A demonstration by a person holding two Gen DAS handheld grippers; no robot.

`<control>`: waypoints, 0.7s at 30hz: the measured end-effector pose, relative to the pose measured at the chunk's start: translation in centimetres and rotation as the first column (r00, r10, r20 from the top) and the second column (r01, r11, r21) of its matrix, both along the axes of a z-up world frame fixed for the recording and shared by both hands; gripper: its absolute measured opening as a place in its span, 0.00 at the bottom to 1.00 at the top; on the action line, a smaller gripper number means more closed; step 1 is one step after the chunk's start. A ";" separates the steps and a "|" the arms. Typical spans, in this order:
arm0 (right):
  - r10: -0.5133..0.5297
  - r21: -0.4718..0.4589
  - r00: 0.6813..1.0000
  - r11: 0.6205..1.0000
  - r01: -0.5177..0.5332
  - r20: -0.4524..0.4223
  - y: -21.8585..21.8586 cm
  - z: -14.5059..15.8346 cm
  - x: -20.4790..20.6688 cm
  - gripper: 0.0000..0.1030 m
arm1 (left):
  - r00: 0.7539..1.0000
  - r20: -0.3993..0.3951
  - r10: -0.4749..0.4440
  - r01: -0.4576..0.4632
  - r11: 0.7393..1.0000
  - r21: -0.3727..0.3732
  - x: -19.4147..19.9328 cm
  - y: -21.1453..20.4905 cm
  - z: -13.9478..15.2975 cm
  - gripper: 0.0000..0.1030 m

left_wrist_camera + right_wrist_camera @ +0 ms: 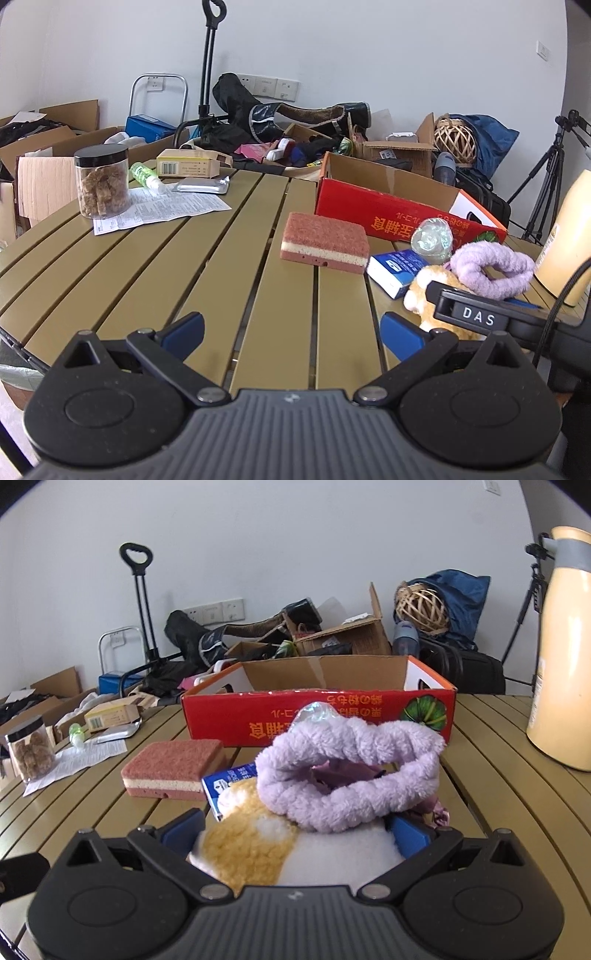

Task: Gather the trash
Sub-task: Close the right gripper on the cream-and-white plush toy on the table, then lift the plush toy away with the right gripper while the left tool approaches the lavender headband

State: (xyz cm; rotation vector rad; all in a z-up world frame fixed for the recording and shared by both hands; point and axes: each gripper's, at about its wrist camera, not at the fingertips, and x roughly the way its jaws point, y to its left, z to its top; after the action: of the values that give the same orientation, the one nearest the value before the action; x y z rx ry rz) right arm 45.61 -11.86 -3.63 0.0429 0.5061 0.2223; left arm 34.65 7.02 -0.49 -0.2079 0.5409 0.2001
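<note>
While the right gripper (295,830) sits with its blue pads spread either side of the plush toy (255,845), nothing is pinched yet, and the lilac fleece headband (351,771) draped on top could snag and drag off with it. Crumpled clear plastic wrap (316,710) lies just behind, by the red cardboard box (317,716). Hovering over bare worktop (184,266) slats, the left gripper (291,334) is spread and empty.

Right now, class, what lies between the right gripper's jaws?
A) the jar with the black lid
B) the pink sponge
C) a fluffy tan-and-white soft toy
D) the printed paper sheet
C: in the right wrist view, the soft toy fills the gap between the open jaws of the right gripper.
</note>
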 end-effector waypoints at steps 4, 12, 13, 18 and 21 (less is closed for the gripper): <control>0.046 -0.044 0.999 0.998 -0.047 -0.005 0.7 0.5 -0.1 1.00 | 1.000 -0.008 0.006 -0.006 1.000 -0.004 0.1 0.1 -0.2 1.00; 0.120 -0.048 0.991 0.991 -0.123 -0.061 0.0 1.6 -1.4 0.95 | 0.998 -0.027 0.052 -0.053 0.998 -0.046 0.2 2.2 -0.3 1.00; 0.128 -0.059 0.990 0.989 -0.132 -0.067 0.2 1.7 -1.6 0.94 | 0.998 -0.033 0.058 -0.059 0.997 -0.051 0.3 2.4 -0.3 1.00; 0.131 -0.069 0.988 0.988 -0.137 -0.078 0.0 1.7 -3.1 0.94 | 0.996 -0.052 0.071 -0.075 0.994 -0.078 0.2 3.5 -0.4 1.00; 0.135 -0.053 0.988 0.989 -0.139 -0.078 -0.4 1.8 -4.2 0.94 | 0.996 -0.050 0.078 -0.082 0.993 -0.089 0.0 3.8 -0.2 1.00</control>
State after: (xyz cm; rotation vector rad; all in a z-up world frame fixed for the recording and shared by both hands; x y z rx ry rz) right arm 41.41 -12.24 -1.85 -0.0405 0.5896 0.3411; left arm 34.65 10.82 -0.68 -0.3149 0.5885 0.2593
